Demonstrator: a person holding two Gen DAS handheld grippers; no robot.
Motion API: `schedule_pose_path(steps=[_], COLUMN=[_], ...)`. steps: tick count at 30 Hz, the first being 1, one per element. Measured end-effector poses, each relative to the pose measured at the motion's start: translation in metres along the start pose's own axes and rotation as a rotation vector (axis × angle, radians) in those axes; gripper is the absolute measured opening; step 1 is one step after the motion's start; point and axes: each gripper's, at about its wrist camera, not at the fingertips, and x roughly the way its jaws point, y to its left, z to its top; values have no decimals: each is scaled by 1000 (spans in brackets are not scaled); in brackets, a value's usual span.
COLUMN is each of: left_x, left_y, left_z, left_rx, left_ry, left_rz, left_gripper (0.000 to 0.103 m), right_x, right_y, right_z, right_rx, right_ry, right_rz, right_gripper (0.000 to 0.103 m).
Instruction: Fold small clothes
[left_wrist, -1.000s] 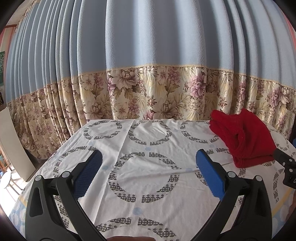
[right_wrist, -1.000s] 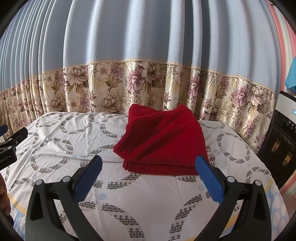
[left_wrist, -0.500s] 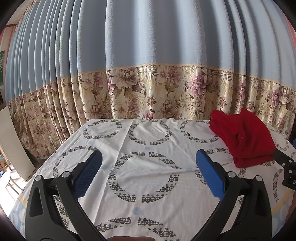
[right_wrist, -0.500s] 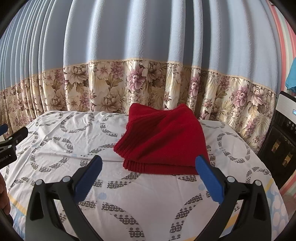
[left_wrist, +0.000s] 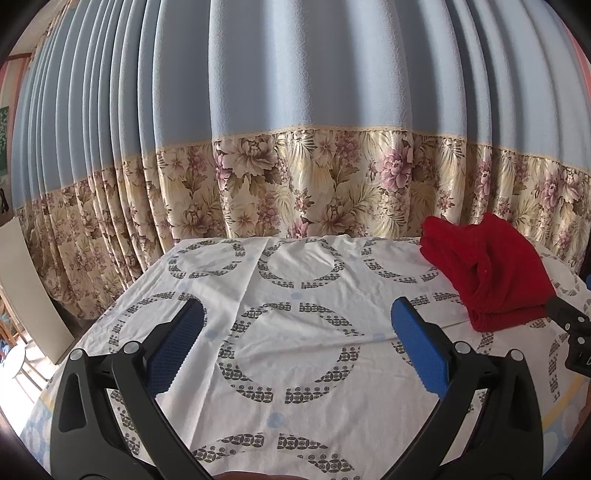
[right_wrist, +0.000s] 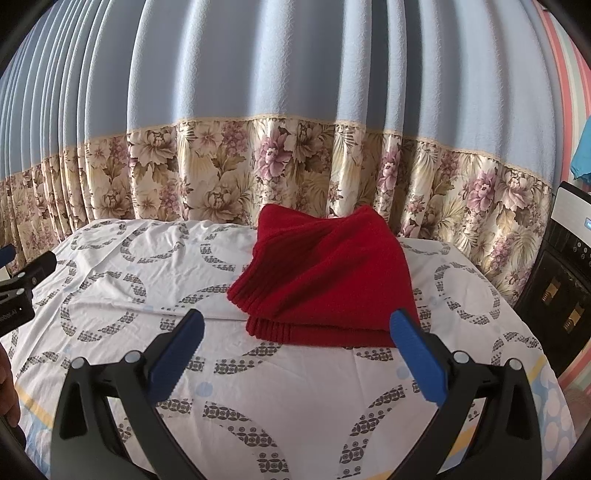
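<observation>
The left gripper (left_wrist: 295, 343) is held above the table with its jaws spread wide and nothing between the blue pads (left_wrist: 173, 347). The right gripper (right_wrist: 295, 343) is in the same condition: jaws wide apart, empty, blue pads (right_wrist: 419, 354) clear of the cloth.

The red knitted garment (right_wrist: 325, 280) lies folded on the table, toward the far edge and close to the curtain (right_wrist: 295, 110). In the right wrist view it sits directly ahead of the right gripper, with its ribbed hem facing the camera and its near edge just beyond the fingertips. In the left wrist view the same garment (left_wrist: 487, 273) lies to the right of the left gripper, well apart from it.

The table is covered by a white sheet with grey ring patterns (left_wrist: 295, 295), lightly creased. The curtain behind is blue above with a floral band below. A dark appliance (right_wrist: 557, 288) stands at the right edge of the right wrist view.
</observation>
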Motion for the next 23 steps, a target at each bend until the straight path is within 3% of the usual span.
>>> schedule_pose_path(steps=[23], left_x=[2], left_y=[8], left_z=[1], left_rx=[-25], left_ry=[13], left_rz=[-26], left_gripper=[100], right_x=[1], right_y=[-2], right_z=[0], right_rx=[-5], right_ry=[-1], right_rz=[4], right_gripper=[101])
